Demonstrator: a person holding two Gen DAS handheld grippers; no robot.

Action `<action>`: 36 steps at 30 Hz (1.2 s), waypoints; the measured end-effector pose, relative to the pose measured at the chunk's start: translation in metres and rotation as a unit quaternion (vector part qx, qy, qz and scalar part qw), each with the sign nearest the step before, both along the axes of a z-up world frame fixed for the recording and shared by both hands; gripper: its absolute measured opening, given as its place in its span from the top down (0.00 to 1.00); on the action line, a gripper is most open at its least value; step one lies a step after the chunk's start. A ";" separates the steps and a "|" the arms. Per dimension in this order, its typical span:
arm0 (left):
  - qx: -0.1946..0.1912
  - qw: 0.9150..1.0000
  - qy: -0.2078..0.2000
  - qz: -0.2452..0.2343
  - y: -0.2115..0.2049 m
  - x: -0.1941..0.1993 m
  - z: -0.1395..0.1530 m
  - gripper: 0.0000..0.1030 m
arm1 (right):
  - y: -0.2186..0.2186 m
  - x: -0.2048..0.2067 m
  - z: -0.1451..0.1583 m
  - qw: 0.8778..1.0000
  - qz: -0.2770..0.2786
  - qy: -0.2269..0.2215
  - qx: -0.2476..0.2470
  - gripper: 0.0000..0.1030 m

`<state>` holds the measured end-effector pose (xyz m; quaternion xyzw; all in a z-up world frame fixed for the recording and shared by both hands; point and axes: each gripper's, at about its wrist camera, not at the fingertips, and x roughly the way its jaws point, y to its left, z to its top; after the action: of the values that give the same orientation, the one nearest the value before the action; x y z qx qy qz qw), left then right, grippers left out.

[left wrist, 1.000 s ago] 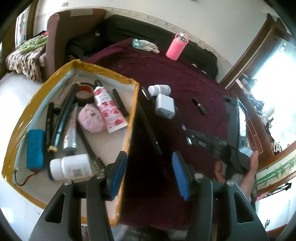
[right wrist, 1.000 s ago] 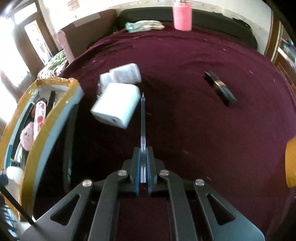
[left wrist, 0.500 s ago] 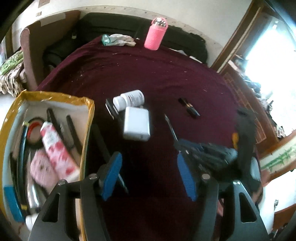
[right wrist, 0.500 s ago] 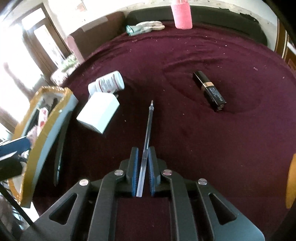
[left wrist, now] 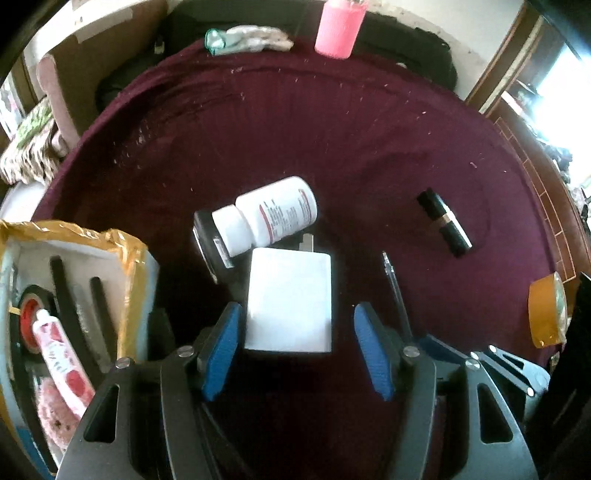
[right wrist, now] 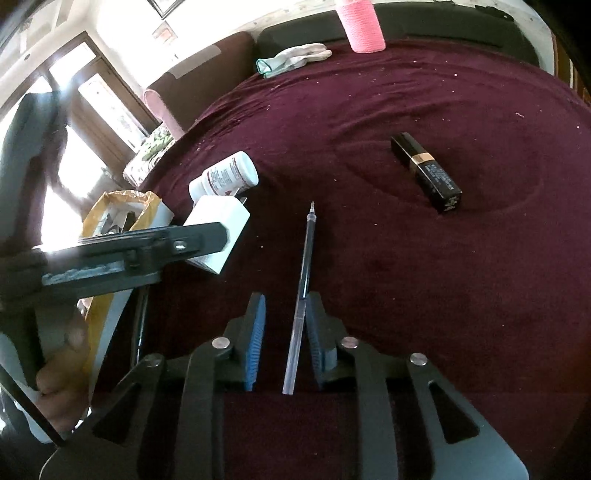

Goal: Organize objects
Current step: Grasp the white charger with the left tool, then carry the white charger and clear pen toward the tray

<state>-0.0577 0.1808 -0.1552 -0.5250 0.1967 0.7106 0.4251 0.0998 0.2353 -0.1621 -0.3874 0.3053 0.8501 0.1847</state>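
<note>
Over the maroon cloth (left wrist: 332,140), the left gripper (left wrist: 297,350) points steeply down with its blue pads spread wide around the near end of the white charger (left wrist: 290,301); the left pad sits right at the charger's side, the right pad stands clear of it, so nothing is clamped. Just beyond the charger lies the white pill bottle (left wrist: 269,216) on its side, resting against a small black device (left wrist: 207,240). Left of the gripper, the open tape-edged box (left wrist: 122,254) holds a floral tube (left wrist: 61,363), a tape roll (left wrist: 27,317) and dark sticks.

To the right, the right gripper (right wrist: 284,338) angles down at the cloth, its jaws opening; the clear pen (right wrist: 301,291) lies between them, against the right pad and free of the left one, its tip pointing away. A hand (right wrist: 62,373) grips the left tool's handle at the left of that view.

Farther right lies the black lipstick (right wrist: 426,171), well apart from the pen, with bare cloth around it. A roll of brown tape (left wrist: 546,314) stands at the right edge. At the far edge sit a pink bottle (left wrist: 340,26) and a glove (left wrist: 247,37).
</note>
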 end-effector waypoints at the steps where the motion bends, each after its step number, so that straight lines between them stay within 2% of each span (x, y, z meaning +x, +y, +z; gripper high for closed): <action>1: -0.004 1.000 -0.007 0.005 0.000 -0.002 -0.003 0.52 | 0.000 0.000 0.000 1.000 0.000 0.000 0.000 0.80; 2: -0.012 1.000 -0.008 0.011 -0.001 -0.003 -0.007 0.59 | 0.000 0.001 0.000 1.000 0.000 0.001 -0.001 0.80; 6: -0.007 1.000 -0.005 0.012 -0.016 0.004 -0.004 0.59 | 0.004 0.002 -0.001 1.000 -0.003 0.007 -0.013 0.80; 11: 0.015 1.000 -0.014 0.009 -0.057 0.029 0.006 0.60 | 0.006 0.002 -0.002 1.000 -0.009 0.014 -0.022 0.80; 14: 0.033 0.999 -0.008 0.004 -0.082 0.048 0.017 0.61 | 0.001 -0.002 0.000 1.000 -0.004 0.000 0.003 0.85; 16: 0.050 0.999 -0.007 0.004 -0.096 0.055 0.027 0.61 | -0.003 -0.005 0.001 0.999 -0.007 -0.021 0.035 0.96; 23: 0.077 0.997 -0.007 0.011 -0.139 0.069 0.040 0.61 | -0.007 -0.004 0.002 0.998 -0.004 -0.031 0.059 0.97; 25: 0.075 0.997 -0.009 0.006 -0.146 0.072 0.039 0.61 | -0.008 -0.004 0.002 0.997 -0.004 -0.033 0.063 0.97; 29: 0.055 0.998 0.003 -0.015 -0.153 0.086 0.034 0.61 | -0.011 0.005 0.003 0.998 -0.017 -0.039 0.038 0.97; 36: 0.032 0.999 0.012 -0.034 -0.151 0.100 0.027 0.61 | -0.054 0.038 0.004 0.998 -0.023 -0.052 0.010 0.97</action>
<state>0.0422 0.0296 -0.1283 -0.4955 0.1966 0.7082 0.4629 0.1377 0.1811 -0.1584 -0.4223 0.2952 0.8272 0.2241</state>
